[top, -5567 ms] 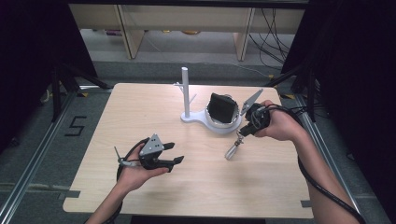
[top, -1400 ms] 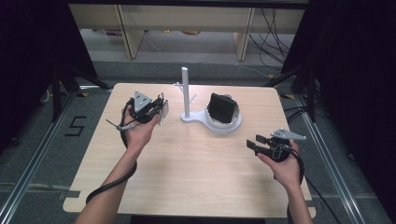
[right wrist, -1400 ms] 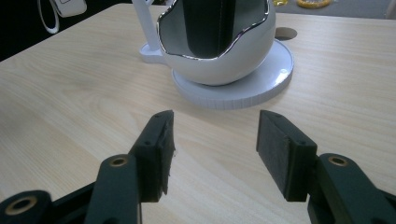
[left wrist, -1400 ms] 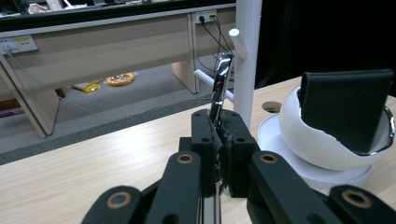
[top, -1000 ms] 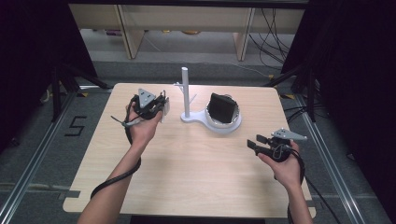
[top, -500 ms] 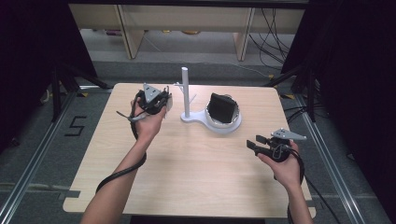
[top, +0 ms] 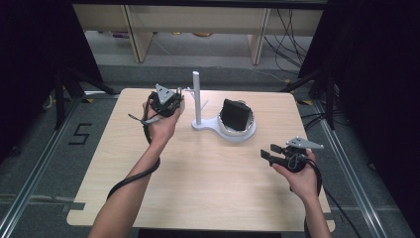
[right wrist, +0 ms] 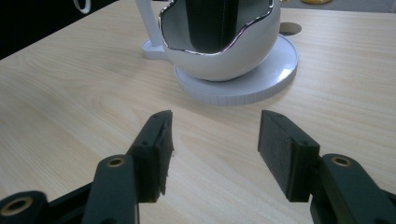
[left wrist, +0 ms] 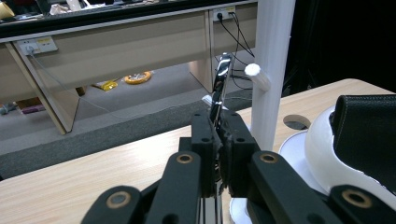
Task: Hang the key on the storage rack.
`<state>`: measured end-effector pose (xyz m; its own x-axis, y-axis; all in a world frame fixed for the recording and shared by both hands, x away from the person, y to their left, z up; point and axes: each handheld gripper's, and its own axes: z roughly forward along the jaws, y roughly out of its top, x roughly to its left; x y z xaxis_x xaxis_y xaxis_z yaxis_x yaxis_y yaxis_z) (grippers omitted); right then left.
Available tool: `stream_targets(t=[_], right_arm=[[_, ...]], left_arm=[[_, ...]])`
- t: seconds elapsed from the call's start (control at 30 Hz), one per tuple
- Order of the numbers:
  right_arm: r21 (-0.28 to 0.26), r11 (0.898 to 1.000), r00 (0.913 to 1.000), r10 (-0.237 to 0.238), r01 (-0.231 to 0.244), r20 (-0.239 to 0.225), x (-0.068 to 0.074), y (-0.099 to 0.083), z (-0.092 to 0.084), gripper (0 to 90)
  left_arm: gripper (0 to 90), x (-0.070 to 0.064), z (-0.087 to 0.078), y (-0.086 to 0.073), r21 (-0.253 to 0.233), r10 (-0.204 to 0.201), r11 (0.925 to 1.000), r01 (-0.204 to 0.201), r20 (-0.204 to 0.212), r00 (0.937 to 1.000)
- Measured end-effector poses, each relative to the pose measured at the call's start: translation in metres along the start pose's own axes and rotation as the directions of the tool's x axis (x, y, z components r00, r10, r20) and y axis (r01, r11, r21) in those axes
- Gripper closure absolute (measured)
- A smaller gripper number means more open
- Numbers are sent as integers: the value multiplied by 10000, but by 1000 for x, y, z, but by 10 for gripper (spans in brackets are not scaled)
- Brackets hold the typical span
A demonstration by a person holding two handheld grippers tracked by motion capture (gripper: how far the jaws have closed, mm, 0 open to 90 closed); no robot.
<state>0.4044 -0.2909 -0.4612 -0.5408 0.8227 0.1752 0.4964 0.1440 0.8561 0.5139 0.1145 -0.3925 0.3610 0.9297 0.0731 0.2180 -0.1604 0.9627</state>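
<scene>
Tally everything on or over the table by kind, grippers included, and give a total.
Grippers: 2, left gripper and right gripper
White stands with a post: 1, stand
White bowls with a black insert: 1, bowl
Thin shiny pieces held in jaws: 1, metal piece
Total: 5

Both grippers, left and right, are black with flat rectangular pads, brass-coloured pivot pins, grey three-cornered top plates and trailing black cables. Forearms bare, no sleeves.

The white post and its peg stand close before the left claw.
</scene>
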Motion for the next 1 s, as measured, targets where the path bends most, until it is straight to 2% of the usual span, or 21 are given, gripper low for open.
stream_targets(t=[0.17,0.37,0.4,0.47,0.5,0.53,0.57,0.63,0.67,0.73,0.77,0.8,0.83,0.87,0.9,0.93,0.97,1.0], right_arm=[[48,10000,10000,15,-15,27,0,-1,1,459],[28,10000,10000,20,-20,14,-1,-2,2,459],[70,9991,9991,425,-425,-79,2,-2,2,459],[96,9988,9988,473,-472,-153,2,-3,3,459],[223,9987,9989,469,-468,-27,2,-2,2,458],[114,9998,9998,176,-175,-62,0,-2,3,459],[87,9998,9997,184,-183,-190,-1,-3,4,459],[128,9998,9998,161,-159,-145,-1,-3,4,459],[267,9985,9987,490,-487,-120,2,-3,3,459],[112,9990,9989,436,-434,-165,1,-4,5,459],[234,9988,9989,437,-433,-155,1,-4,4,459],[379,9982,9989,466,-461,-113,1,-4,4,459],[356,9990,9995,265,-260,-142,-1,-4,5,459],[280,9991,9990,320,-312,-298,-1,-5,6,459],[198,9997,9997,165,-161,-200,-2,-5,7,459],[423,9979,9988,494,-491,-68,2,-6,6,459],[401,9974,9978,606,-595,-267,2,-6,7,459],[464,9978,9986,483,-472,-230,2,-6,7,459]], left_arm=[[845,-6,3,0,44,68,10000,-68,-57,10000],[845,-15,2,3,-12,394,9992,-395,-172,9991],[845,-16,2,3,-23,494,9988,-494,-202,9986],[844,-19,1,4,-28,660,9978,-661,-269,9975],[844,-20,0,4,-66,700,9975,-702,-286,9971],[843,-21,0,4,-45,861,9963,-862,-307,9958],[842,-22,-1,4,-59,958,9954,-961,-346,9948],[840,-23,-2,2,-59,1072,9942,-1075,-380,9935],[839,-23,-3,2,-62,1162,9932,-1165,-395,9924],[836,-25,-4,0,-79,1267,9919,-1271,-387,9912],[835,-26,-7,0,17,1380,9904,-1381,-539,9890],[836,-26,-8,0,-19,1393,9902,-1395,-511,9889],[833,-27,-9,0,-38,1498,9887,-1501,-505,9874],[832,-29,-10,0,-108,1574,9874,-1581,-495,9863],[831,-30,-11,1,-192,1719,9848,-1729,-433,9842],[845,-32,-12,2,-260,1763,9838,-1772,-351,9837],[836,-34,-12,3,-292,1771,9836,-1779,-266,9838],[792,-34,-12,4,-244,1748,9842,-1753,-197,9844]])
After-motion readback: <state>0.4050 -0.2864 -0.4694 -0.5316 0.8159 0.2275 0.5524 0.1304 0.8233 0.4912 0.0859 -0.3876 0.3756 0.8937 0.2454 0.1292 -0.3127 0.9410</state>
